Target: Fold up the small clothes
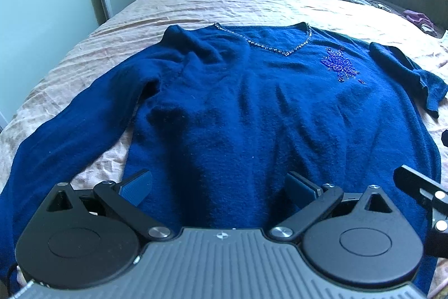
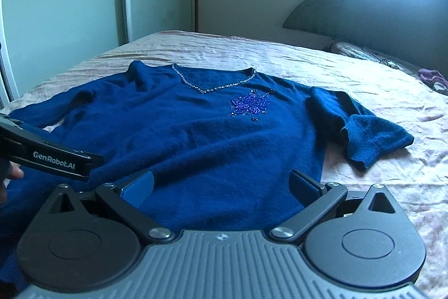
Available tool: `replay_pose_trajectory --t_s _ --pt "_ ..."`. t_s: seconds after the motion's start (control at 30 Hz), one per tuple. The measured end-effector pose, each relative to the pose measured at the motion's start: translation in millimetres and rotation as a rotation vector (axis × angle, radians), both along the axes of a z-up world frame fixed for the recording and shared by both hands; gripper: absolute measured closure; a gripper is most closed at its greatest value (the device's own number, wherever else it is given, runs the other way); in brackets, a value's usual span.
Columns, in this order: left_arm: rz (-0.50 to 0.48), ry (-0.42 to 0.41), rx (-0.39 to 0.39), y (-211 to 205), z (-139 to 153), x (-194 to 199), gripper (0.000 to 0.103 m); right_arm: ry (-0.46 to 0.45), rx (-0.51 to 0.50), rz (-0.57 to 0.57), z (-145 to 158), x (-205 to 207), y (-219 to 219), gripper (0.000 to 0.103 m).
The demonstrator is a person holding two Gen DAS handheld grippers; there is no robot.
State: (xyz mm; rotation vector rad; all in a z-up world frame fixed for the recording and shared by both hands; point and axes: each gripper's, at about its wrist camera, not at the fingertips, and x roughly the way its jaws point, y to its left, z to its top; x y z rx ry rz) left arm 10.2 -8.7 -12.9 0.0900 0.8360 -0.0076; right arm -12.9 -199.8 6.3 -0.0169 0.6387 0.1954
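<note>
Sweater — dark blue, with a beaded V-neck and a beaded motif on the chest — lies flat and face up on the bed, neckline toward the far edge and hem toward us. Its long axis runs straight away from both tools, collar farthest. We see the left tool over the hem near the garment's middle, jaws spread wide and holding nothing. The right tool sits over the hem's right corner, likewise wide open and empty. One long sleeve trails toward the bed's near left corner; the other sleeve is bunched short at the right. We judge each tool nearer its own side's sleeve, so folding would plausibly begin there.
</note>
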Motion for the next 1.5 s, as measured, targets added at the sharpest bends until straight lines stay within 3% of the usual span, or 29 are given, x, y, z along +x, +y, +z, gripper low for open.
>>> replay_pose_trajectory --t_s 0.2,0.47,0.7,0.87,1.03,1.1,1.2,1.47,1.5 --pt "-0.029 -0.013 0.000 -6.4 3.1 -1.5 0.001 -0.031 0.020 -0.060 -3.0 5.6 -26.9 0.000" --pt "-0.065 -0.014 -0.021 -20.4 5.5 2.3 0.001 -0.069 -0.045 -0.179 -6.4 15.4 -69.9 0.000" --pt "-0.093 -0.023 0.017 -35.5 7.2 4.3 0.001 -0.081 -0.107 -0.247 -16.3 31.2 -88.0 0.001" --pt "-0.104 -0.025 0.020 -40.5 6.4 4.8 0.001 -0.080 -0.161 -0.298 -20.9 47.6 -95.1 0.040" --pt "-0.111 -0.022 0.026 -42.3 4.7 5.6 0.001 -0.038 -0.142 -0.296 -28.6 67.4 -99.9 0.040" --pt "-0.110 -0.020 0.025 -42.5 3.9 5.7 0.001 -0.030 -0.141 -0.297 -32.2 75.2 -99.2 0.045" --pt "-0.110 -0.019 0.024 -42.7 3.4 5.5 0.001 0.001 -0.088 -0.294 -39.2 87.9 -104.4 0.054" --pt "-0.107 -0.013 0.022 -42.7 1.3 5.9 0.001 0.018 0.022 -0.328 -43.6 97.4 -124.6 0.095" --pt "-0.107 -0.012 0.023 -43.0 1.2 5.6 0.001 0.009 0.028 -0.336 -43.3 95.8 -126.4 0.096"
